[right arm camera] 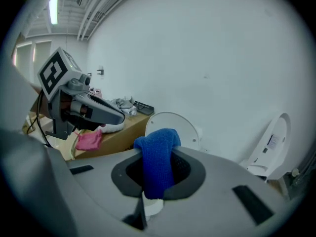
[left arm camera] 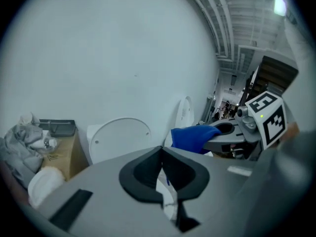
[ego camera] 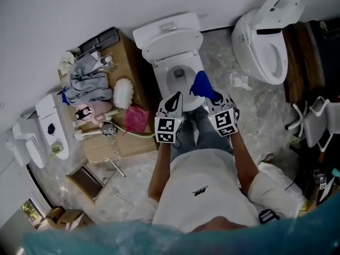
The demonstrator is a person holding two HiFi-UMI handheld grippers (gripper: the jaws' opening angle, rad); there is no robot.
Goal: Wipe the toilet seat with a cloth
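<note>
holding the blue cloth (ego camera: pixel 201 84) pinched in our right gripper (ego camera: pixel 213 99) over the right side of the toilet seat (ego camera: pixel 161 78), we have our left gripper (left arm camera: pixel 161 156) pressed together on nothing. wiping seems about to start; next we need to lower the cloth onto the rim.

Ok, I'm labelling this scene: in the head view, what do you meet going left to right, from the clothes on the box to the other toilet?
grey clothes pile → white fluffy brush → pink cloth → left gripper → blue cloth → second toilet, its lid raised.
</note>
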